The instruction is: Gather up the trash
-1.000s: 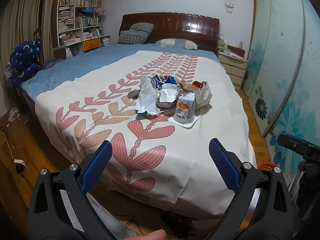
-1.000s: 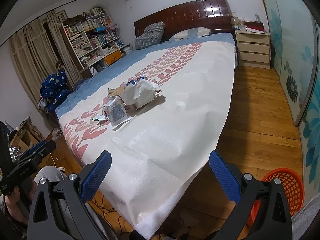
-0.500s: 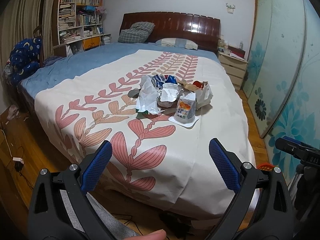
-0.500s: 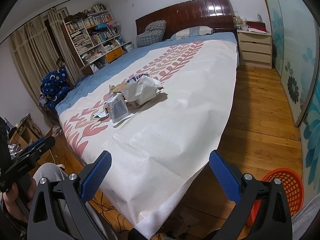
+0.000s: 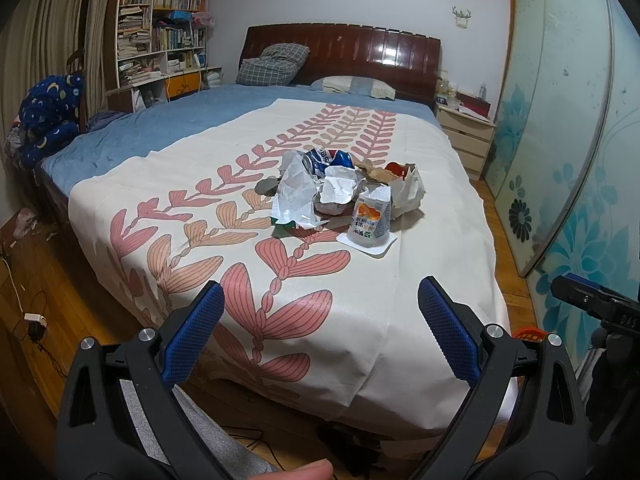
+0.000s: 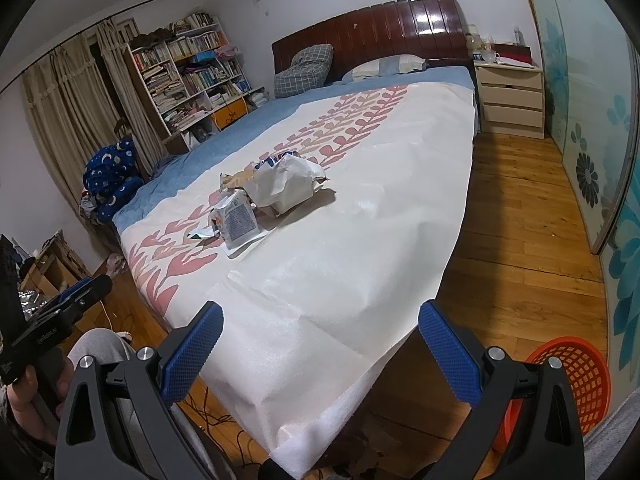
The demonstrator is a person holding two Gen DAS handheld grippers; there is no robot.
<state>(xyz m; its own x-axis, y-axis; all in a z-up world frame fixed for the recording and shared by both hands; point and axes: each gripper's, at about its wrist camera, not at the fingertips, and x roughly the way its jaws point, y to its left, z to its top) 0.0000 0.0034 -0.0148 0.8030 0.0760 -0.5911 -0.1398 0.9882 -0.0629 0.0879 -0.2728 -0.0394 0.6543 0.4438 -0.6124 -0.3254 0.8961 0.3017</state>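
Left gripper (image 5: 320,322) jaws spread wide, holding nothing; right gripper (image 6: 320,340) likewise wide apart and empty. Both hang off the foot of the bed (image 5: 248,184). Trash pile (image 5: 344,190) at 12 o'clock of the left gripper, mid-bed: crumpled white paper, crushed blue can, brown bag, upright orange-print pouch (image 5: 370,220). Orange basket (image 6: 576,380) on the floor, 4 o'clock in the right view.

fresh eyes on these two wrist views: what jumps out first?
A heap of trash, crumpled paper, a crushed can and a small carton, sits mid-bed on the leaf-patterned cover. Both the left gripper and the right gripper hang open and empty short of the bed's foot. An orange basket stands on the wood floor at the bed's corner, by the right gripper.
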